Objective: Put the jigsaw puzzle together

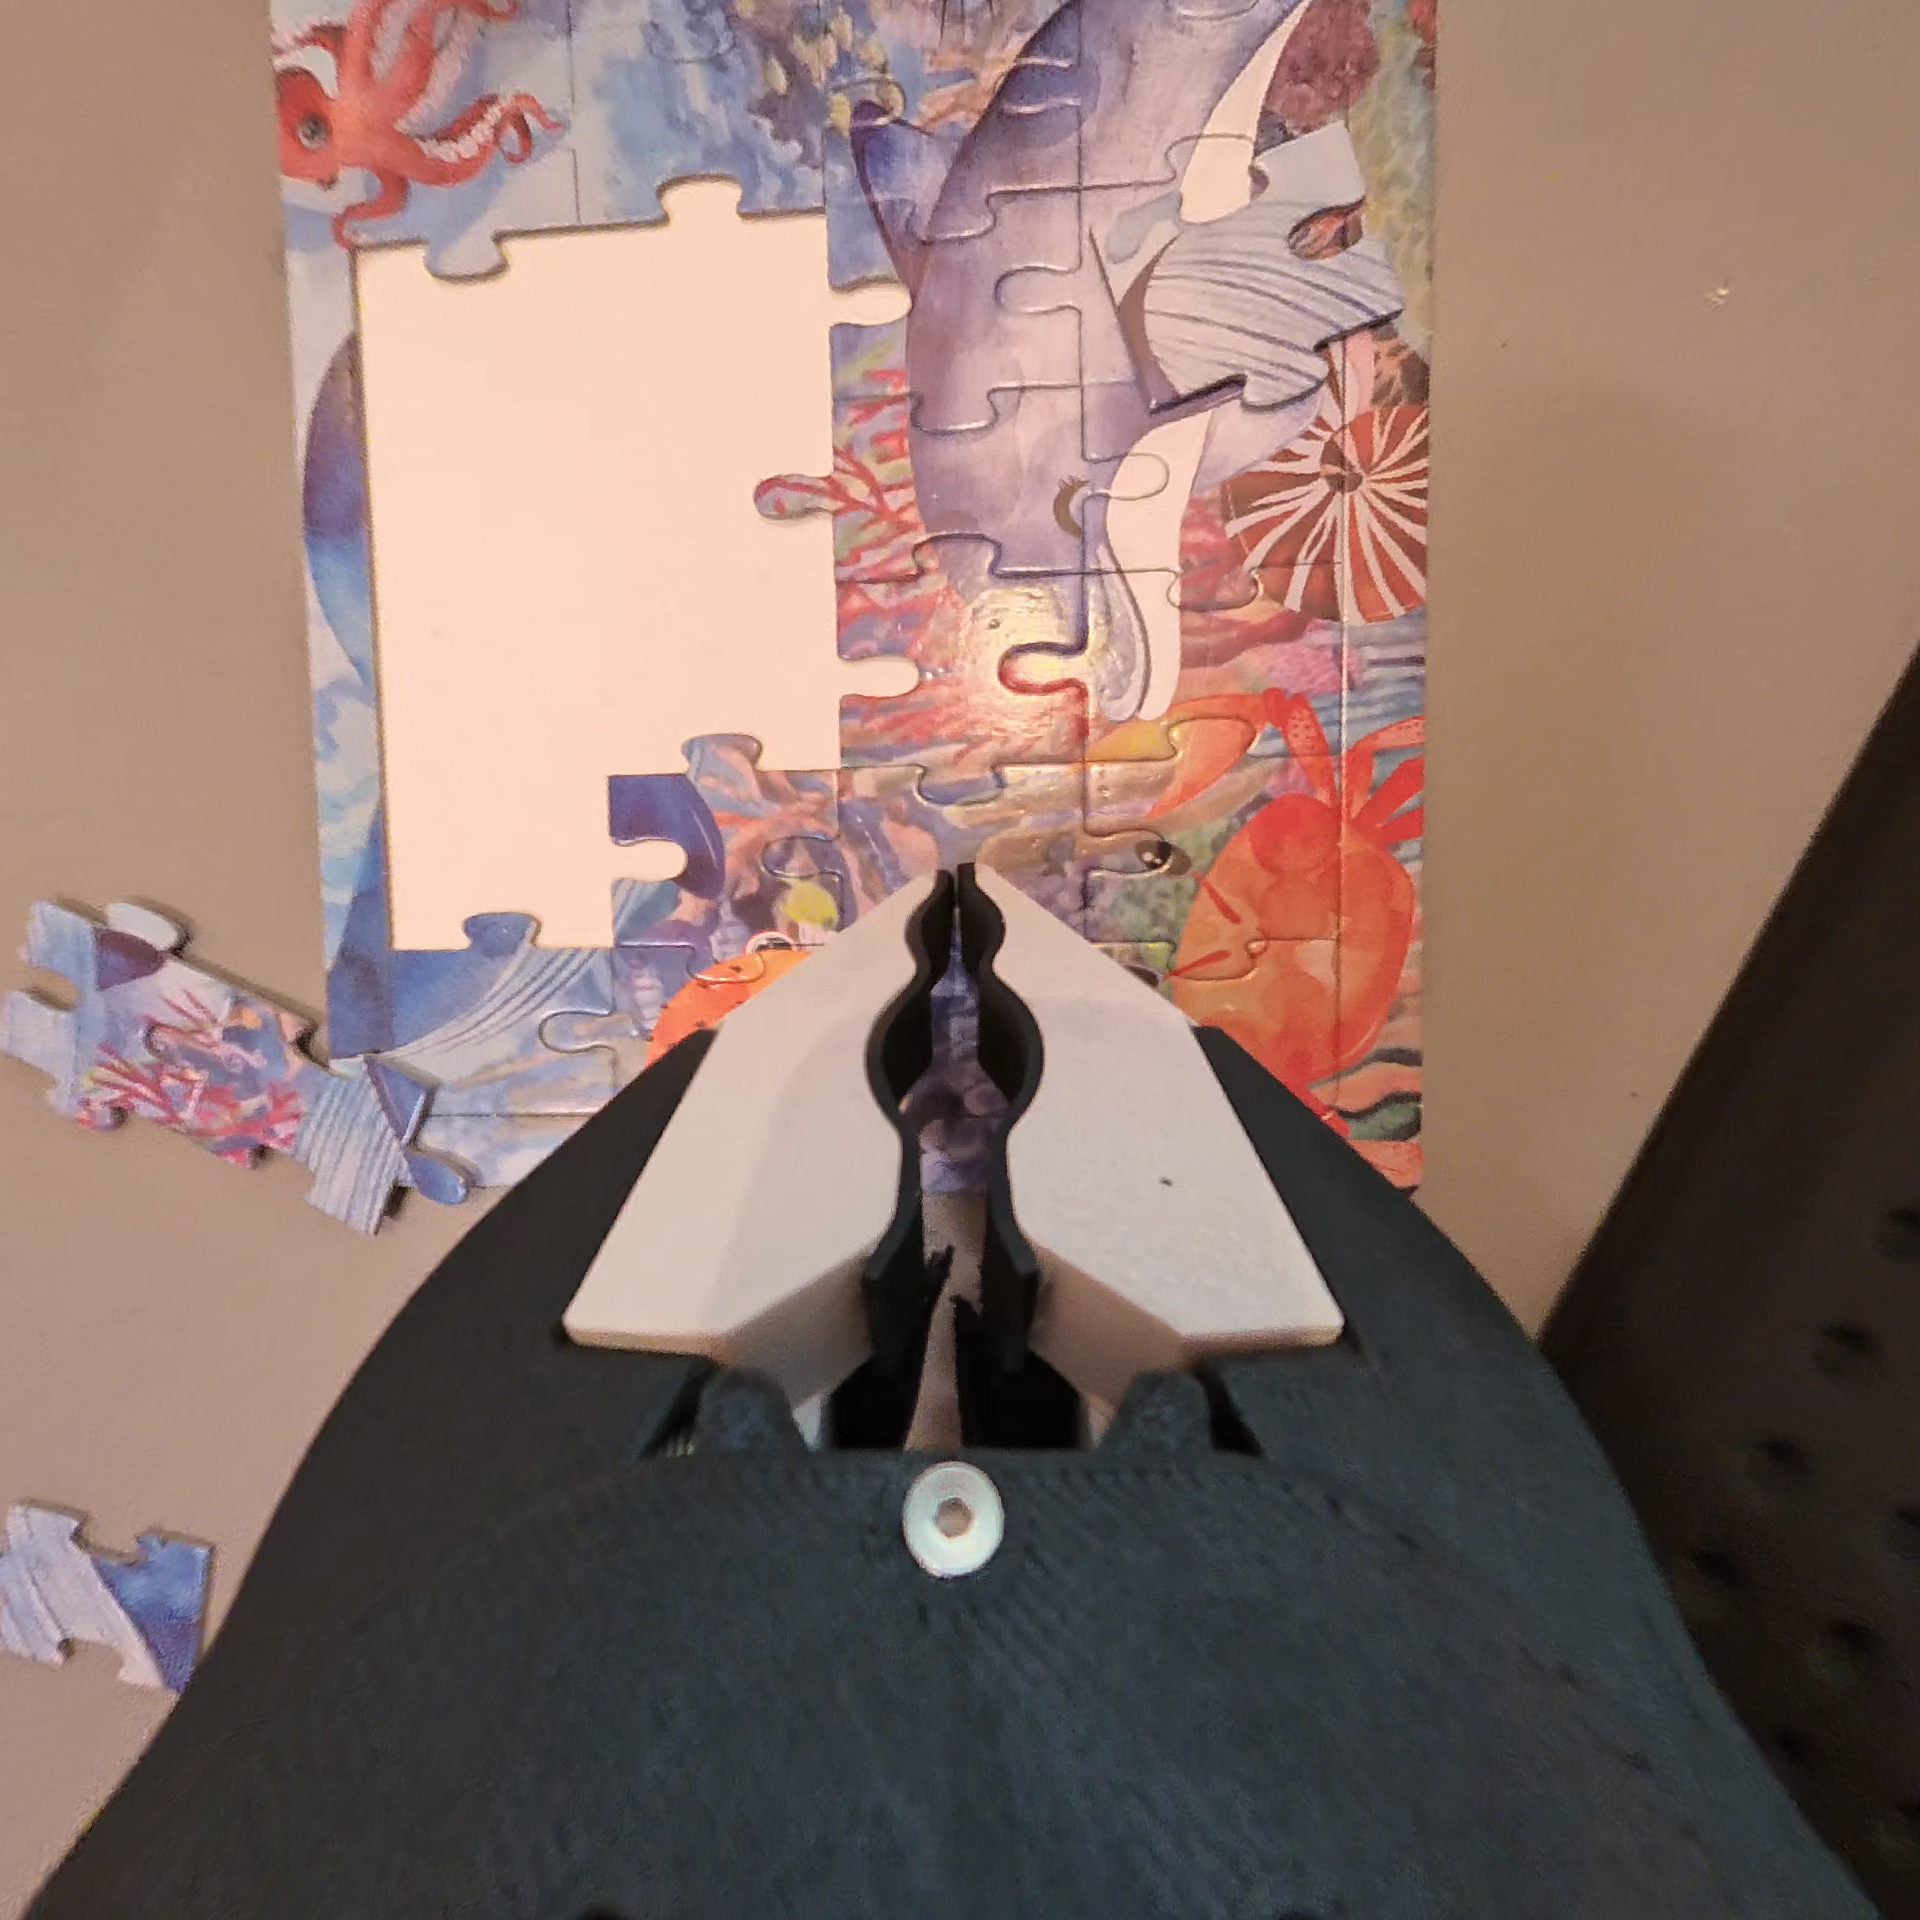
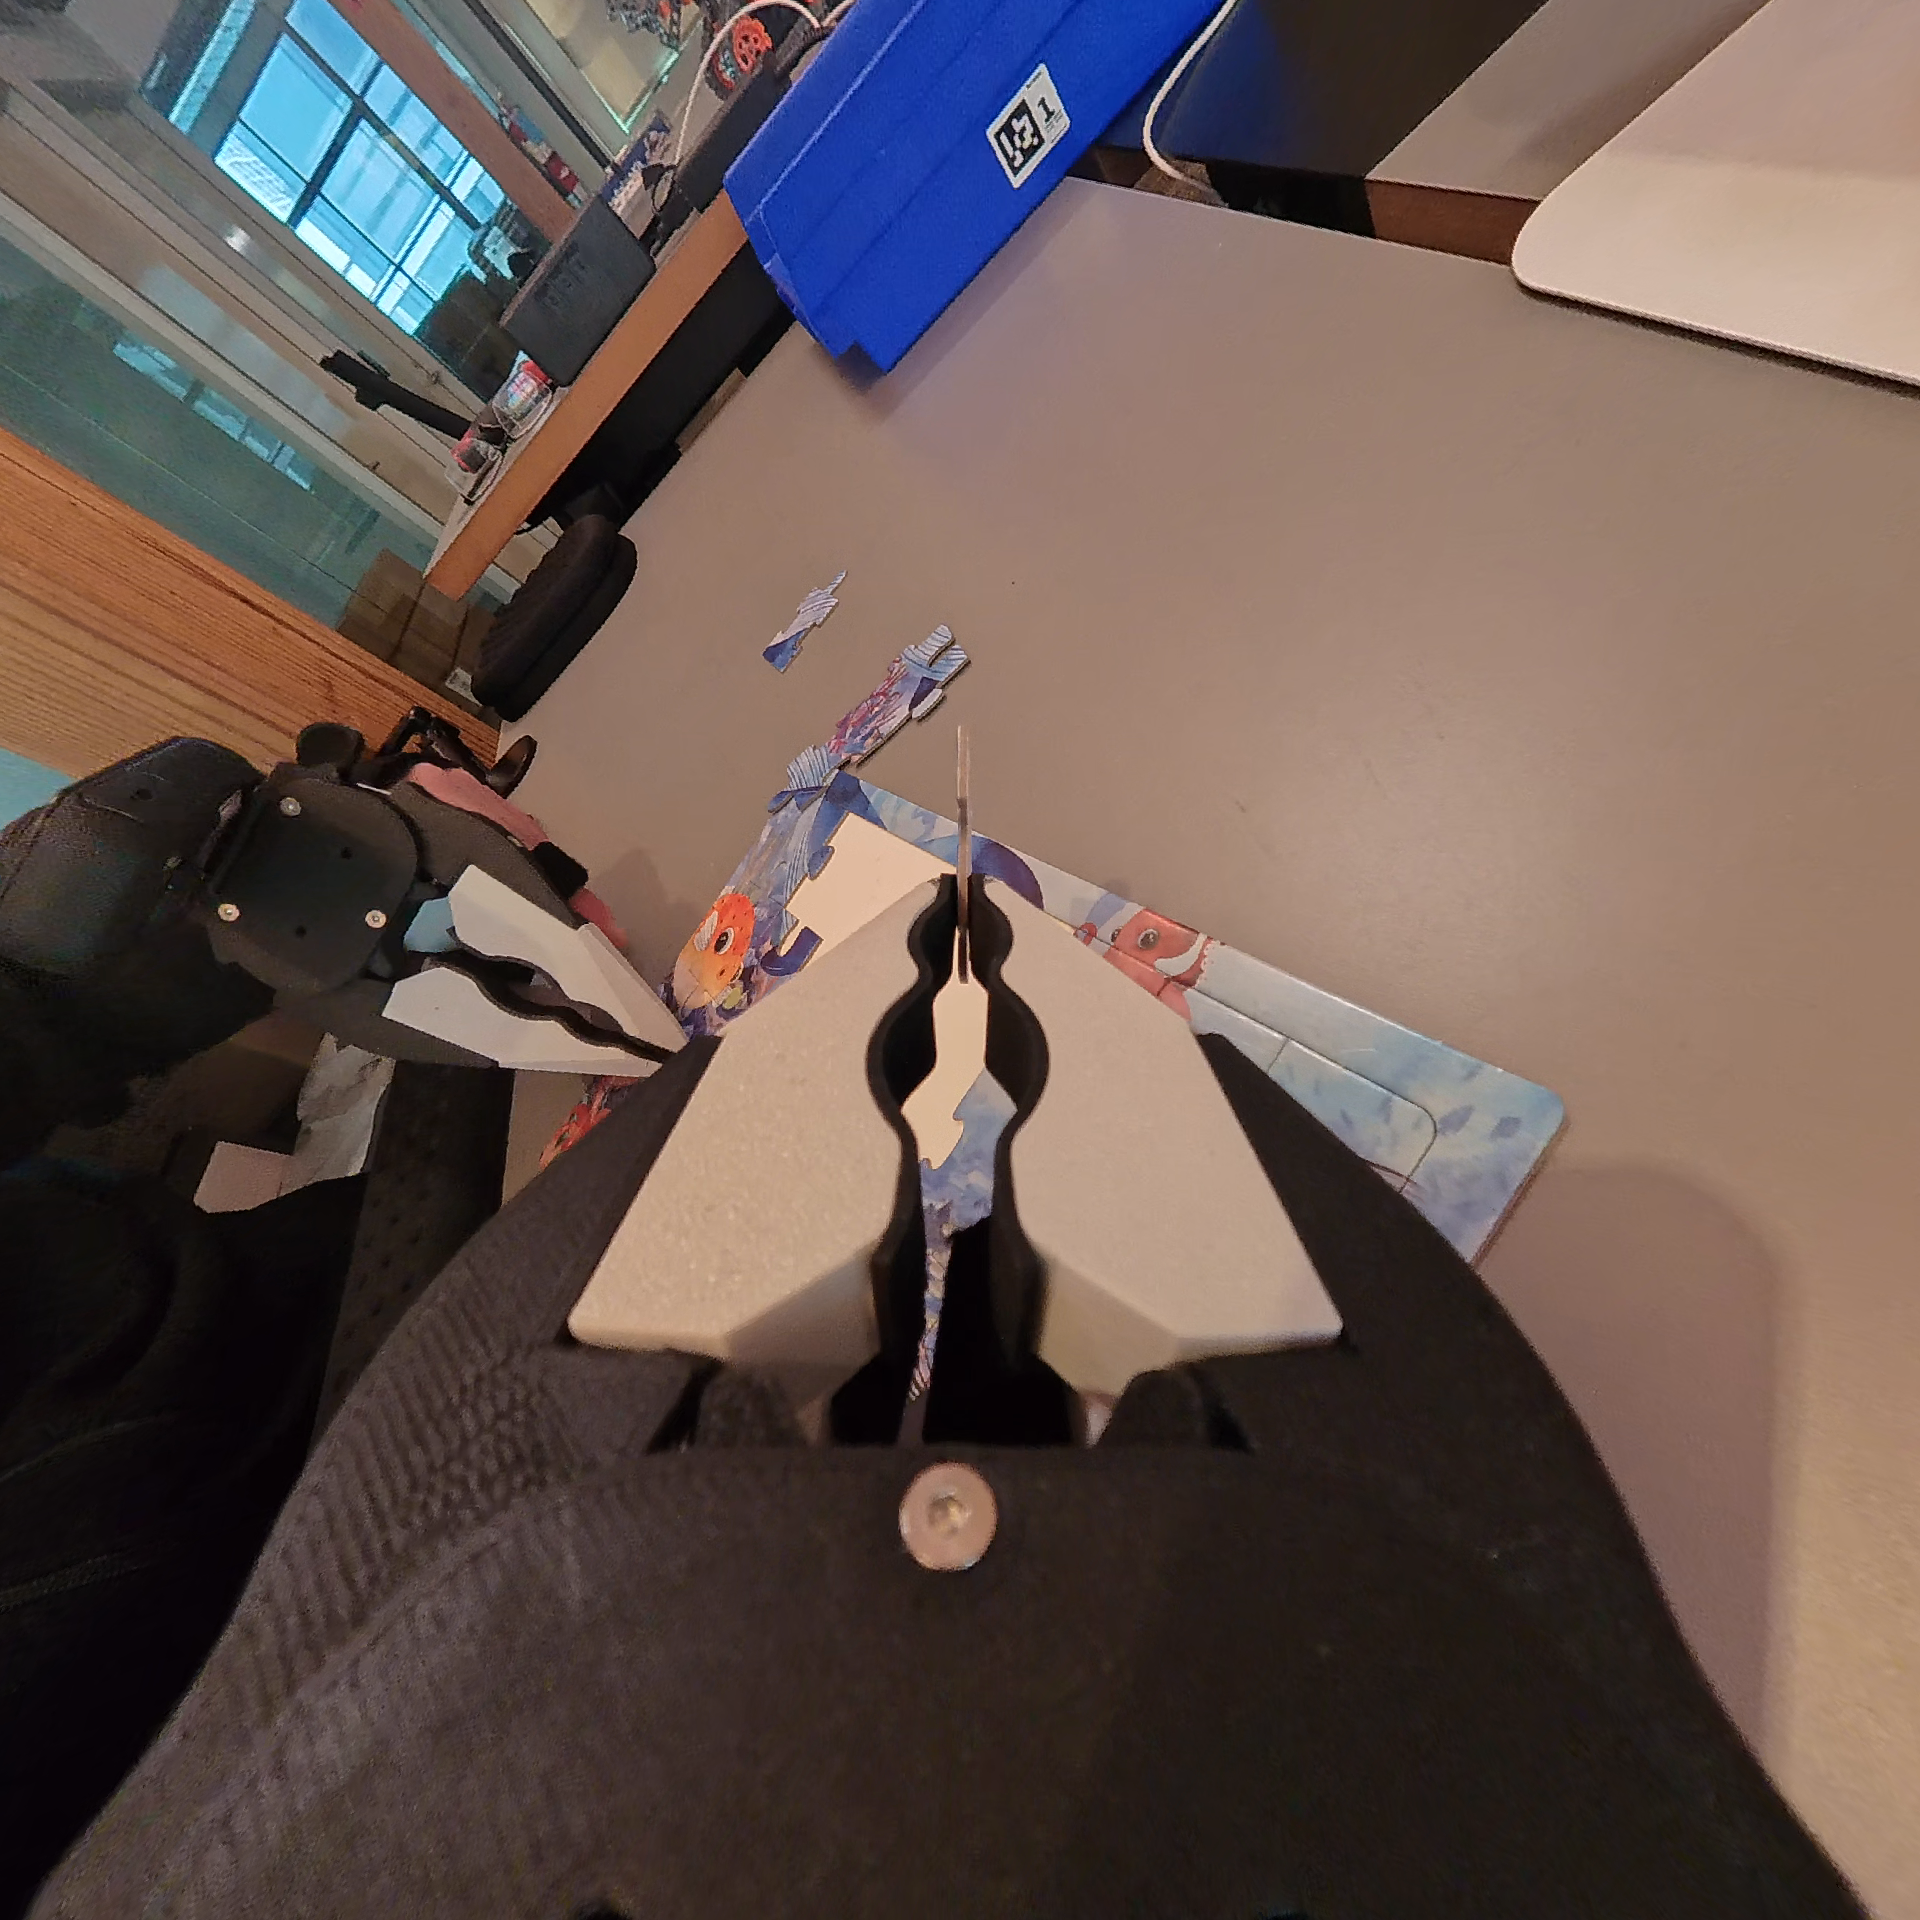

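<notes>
Here, right gripper [image 2: 961, 883] pinches a piece [image 2: 963, 810] edge-on above the puzzle [image 2: 1403, 1101]; left gripper [image 1: 958, 871] closed, empty.

— What sits on the counter [image 2: 1351, 582]?
— The puzzle tray [image 1: 343, 623], two loose piece clusters [image 1: 223, 1060] [image 1: 94, 1595] beside it, and a blue bin [image 2: 914, 177], apparently resting on the far edge.
</notes>
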Demonstrator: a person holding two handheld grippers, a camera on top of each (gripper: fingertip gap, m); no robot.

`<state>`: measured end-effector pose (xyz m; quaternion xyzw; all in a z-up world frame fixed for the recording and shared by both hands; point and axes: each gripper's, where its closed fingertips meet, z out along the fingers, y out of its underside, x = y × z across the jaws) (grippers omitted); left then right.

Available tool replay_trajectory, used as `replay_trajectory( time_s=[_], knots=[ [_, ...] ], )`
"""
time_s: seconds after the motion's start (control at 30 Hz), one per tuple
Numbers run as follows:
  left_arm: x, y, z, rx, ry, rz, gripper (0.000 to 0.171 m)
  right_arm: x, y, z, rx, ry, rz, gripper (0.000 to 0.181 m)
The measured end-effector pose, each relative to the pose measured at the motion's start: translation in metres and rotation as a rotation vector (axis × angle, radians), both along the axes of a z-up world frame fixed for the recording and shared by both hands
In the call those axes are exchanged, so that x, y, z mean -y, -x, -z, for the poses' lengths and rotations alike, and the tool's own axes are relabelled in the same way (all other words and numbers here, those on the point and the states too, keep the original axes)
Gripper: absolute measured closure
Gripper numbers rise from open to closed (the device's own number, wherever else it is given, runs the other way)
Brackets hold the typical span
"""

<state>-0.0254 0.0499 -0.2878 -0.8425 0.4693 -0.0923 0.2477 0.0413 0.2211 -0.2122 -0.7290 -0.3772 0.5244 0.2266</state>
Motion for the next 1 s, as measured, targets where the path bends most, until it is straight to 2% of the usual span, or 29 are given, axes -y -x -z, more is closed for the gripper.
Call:
replay_trajectory(
  time_s=[0.1, 0.2, 0.27, 0.33, 0.47, 0.53, 0.67, 0.8, 1.0],
  knots=[
    [-0.005, 0.005, -0.008, -0.004, -0.043, -0.016, 0.167, 0.001, 0.000, -0.001, -0.005, -0.001, -0.003, 0.181],
    [-0.028, 0.031, -0.023, -0.059, -0.157, -0.081, 0.162, 0.007, 0.004, -0.002, -0.009, 0.004, -0.037, 0.181],
    [-0.045, 0.046, -0.041, -0.008, -0.209, -0.160, 0.153, 0.016, 0.009, -0.002, -0.003, -0.002, -0.078, 0.181],
    [-0.058, 0.061, -0.055, 0.033, -0.246, -0.211, 0.153, 0.025, 0.015, -0.002, 0.002, -0.016, -0.117, 0.181],
    [-0.081, 0.103, -0.060, -0.015, -0.308, -0.283, 0.150, 0.036, 0.024, -0.002, 0.019, -0.038, -0.165, 0.181],
    [-0.086, 0.098, -0.065, 0.070, -0.300, -0.266, 0.145, 0.040, 0.026, -0.003, 0.006, -0.037, -0.185, 0.181],
    [-0.088, 0.059, -0.082, 0.314, -0.258, -0.182, 0.145, 0.051, 0.031, -0.004, -0.017, -0.036, -0.241, 0.181],
    [-0.081, 0.027, -0.080, 0.373, -0.226, -0.078, 0.140, 0.063, 0.039, -0.009, -0.049, -0.023, -0.290, 0.181],
    [-0.081, 0.005, -0.067, 0.476, -0.194, -0.046, 0.140, 0.078, 0.047, -0.021, -0.118, 0.004, -0.350, 0.181]
  ],
)
